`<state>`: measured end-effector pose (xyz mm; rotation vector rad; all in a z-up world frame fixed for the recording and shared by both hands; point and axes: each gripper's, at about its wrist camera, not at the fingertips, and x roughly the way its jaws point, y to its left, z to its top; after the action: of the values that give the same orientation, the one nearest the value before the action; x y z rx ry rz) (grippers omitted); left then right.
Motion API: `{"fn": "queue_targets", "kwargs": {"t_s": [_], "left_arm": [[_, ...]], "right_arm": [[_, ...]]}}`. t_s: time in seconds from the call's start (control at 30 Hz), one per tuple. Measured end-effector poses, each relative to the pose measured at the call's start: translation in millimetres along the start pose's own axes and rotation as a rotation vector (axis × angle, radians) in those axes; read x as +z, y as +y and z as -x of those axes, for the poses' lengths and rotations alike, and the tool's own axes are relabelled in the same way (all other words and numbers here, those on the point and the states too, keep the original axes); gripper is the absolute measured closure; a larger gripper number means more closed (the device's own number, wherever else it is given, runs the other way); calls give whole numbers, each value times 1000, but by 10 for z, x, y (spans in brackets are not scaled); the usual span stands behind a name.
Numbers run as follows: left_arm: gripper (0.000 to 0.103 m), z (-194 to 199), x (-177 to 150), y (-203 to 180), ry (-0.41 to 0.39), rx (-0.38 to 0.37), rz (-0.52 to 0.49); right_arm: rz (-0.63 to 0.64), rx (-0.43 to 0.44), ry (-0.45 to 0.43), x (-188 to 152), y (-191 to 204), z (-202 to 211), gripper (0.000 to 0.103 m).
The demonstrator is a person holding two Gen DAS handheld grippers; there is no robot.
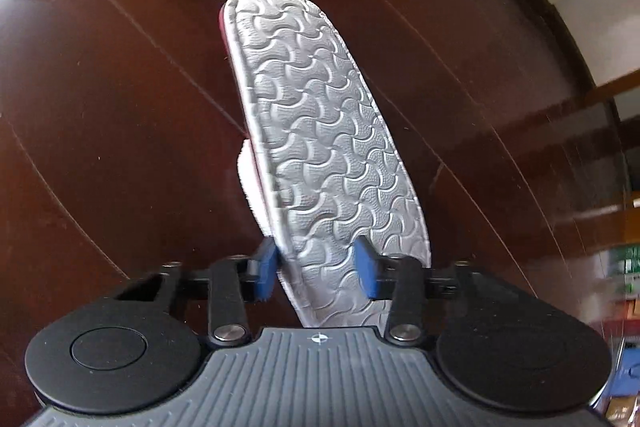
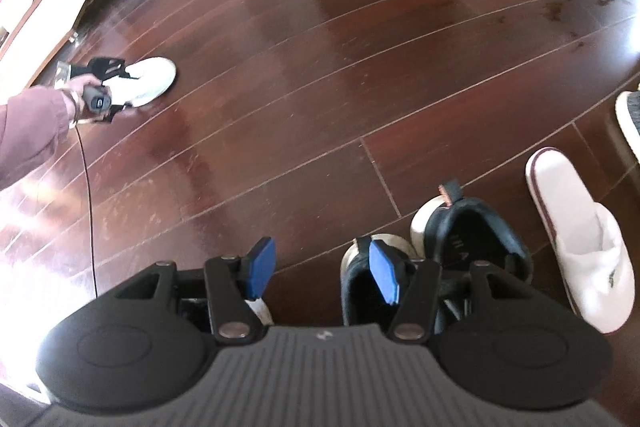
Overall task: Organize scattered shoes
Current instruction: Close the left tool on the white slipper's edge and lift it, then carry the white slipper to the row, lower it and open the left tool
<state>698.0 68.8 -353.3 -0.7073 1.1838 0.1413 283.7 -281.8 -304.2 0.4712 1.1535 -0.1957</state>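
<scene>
1. The left gripper (image 1: 316, 269) holds a white slipper (image 1: 320, 147) by its near end; the blue pads press on both sides, and the grey patterned sole faces the camera above the dark wooden floor (image 1: 120, 107).
2. The right gripper (image 2: 322, 273) stands partly open with nothing between its fingers.
3. Below it a pair of black sneakers (image 2: 472, 247) stands on the floor, and a second white slipper (image 2: 580, 239) lies just beside them.

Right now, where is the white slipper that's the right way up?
In the right wrist view the white slipper lies on the floor at the far right, just right of the black sneakers, toe pointing away.
</scene>
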Motion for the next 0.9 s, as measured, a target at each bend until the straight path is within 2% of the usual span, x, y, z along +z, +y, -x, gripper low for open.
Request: {"fn": "queue_targets", "kwargs": {"t_s": [0.07,0.13,0.27,0.37,0.5,0.57,0.6,0.73,0.9], "left_arm": [[77,96,-1,-27,0,-12,-32],[77,208,-17,-72,-1,-18,-68],[86,436,-121,-153,5,-47,-154],[87,647,-299,-252,20,-45,-251],[88,929,-815,-340,77,-33,-438],[88,1010,-1057,-328,107,-31,-481],[88,1070,-1266,-288,140,-37,-488],[88,1274,-1837,-189,177,-49,-502],[88,1478,-2455,-106,197,-43,-541]], "right_arm": [[7,16,14,3,5,-15,47],[13,31,29,2,-2,-24,47],[28,54,58,-28,-34,-9,47],[31,71,65,-41,-68,21,47],[35,105,76,-83,-145,89,47],[31,115,80,-115,-200,117,47],[29,119,82,-134,-231,133,47],[18,136,83,-228,-368,237,47],[-10,154,52,-374,-661,468,47]]}}
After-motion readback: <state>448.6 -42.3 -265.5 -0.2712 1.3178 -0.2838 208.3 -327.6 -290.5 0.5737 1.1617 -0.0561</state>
